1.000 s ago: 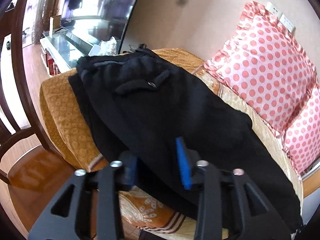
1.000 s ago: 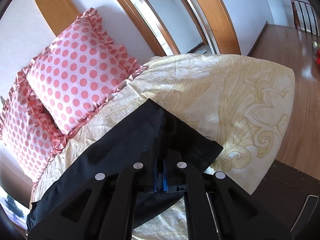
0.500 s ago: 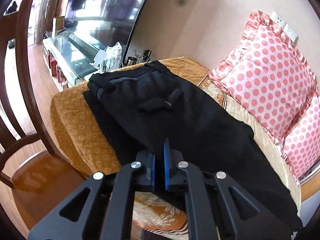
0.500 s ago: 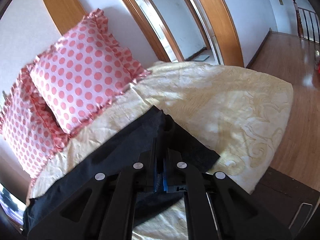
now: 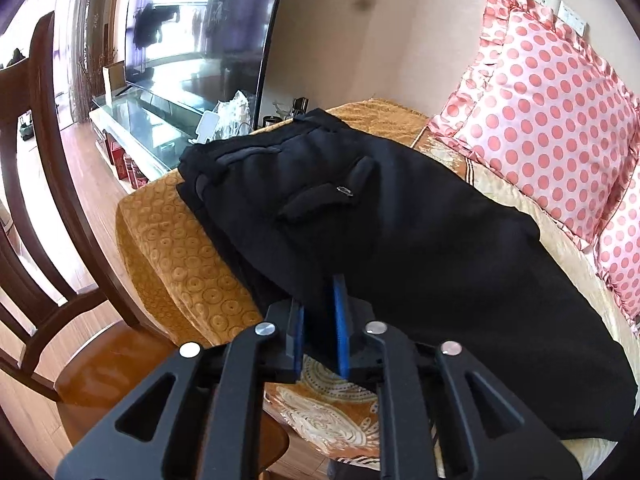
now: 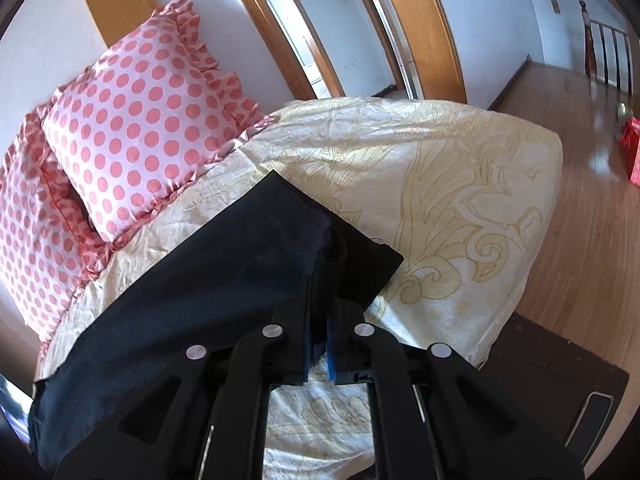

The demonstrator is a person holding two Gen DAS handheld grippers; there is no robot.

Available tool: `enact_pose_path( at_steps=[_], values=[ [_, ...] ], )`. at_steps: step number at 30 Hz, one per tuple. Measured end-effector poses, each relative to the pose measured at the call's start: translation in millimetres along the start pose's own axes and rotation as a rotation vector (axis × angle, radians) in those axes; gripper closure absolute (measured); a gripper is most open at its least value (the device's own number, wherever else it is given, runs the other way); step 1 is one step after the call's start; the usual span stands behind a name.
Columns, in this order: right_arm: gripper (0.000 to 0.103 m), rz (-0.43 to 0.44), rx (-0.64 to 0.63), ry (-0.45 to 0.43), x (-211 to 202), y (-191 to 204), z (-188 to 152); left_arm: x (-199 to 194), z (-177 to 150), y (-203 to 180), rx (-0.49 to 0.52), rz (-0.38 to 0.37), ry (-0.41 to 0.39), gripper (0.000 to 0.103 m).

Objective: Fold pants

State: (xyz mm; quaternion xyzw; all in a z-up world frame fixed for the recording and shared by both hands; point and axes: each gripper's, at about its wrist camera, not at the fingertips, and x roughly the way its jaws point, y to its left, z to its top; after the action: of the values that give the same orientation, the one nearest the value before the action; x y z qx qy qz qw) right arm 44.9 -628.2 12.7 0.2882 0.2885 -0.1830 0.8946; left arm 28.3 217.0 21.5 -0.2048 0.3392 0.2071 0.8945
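Both hand-held grippers, left [image 5: 320, 320] and right [image 6: 318, 340], pinch pants [image 5: 400, 232] edges; we risk slippage from thin bites.

Black pants [image 5: 420, 232] flat lengthwise on bed, waistband end far.

Left wrist view: low and close over the black pants [image 5: 400, 232], facing along them toward the television [image 5: 200, 28] at upper left. Right wrist view: close above the hem, facing the doorway [image 6: 360, 28] at top. Shared: pants [image 6: 224, 276], polka-dot pillows [image 5: 552, 120] [image 6: 140, 128].
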Motion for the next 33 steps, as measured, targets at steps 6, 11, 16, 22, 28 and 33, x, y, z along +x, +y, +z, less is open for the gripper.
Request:
enact_pose_path(
  at_steps=[6,11,16,22,28,33],
  values=[
    [0.029,-0.071,-0.012,-0.133,-25.5,-6.4,7.9,-46.5,-3.1,-6.0,0.033,0.056,-0.16,0.061],
    [0.04,-0.086,0.023,-0.061,0.6,-19.0,19.9,-60.1,-12.1,-59.6,0.201,-0.06,-0.192,0.049],
    [0.043,-0.088,-0.036,-0.038,15.4,-9.8,11.9,-46.1,-36.1,-128.4,0.382,-0.2,-0.147,0.042],
    [0.057,0.008,-0.106,-0.014,9.5,8.6,-4.3,-22.9,-68.5,-180.2,0.484,-0.298,-0.077,0.037],
    [0.063,0.073,-0.121,-0.025,2.9,18.8,-11.5,-16.7,-88.8,-198.2,0.535,-0.291,-0.089,0.026],
    [0.069,0.032,0.019,-0.04,7.9,-2.8,-3.6,-12.8,-97.1,-197.4,0.536,-0.291,-0.078,0.019]
  ],
)
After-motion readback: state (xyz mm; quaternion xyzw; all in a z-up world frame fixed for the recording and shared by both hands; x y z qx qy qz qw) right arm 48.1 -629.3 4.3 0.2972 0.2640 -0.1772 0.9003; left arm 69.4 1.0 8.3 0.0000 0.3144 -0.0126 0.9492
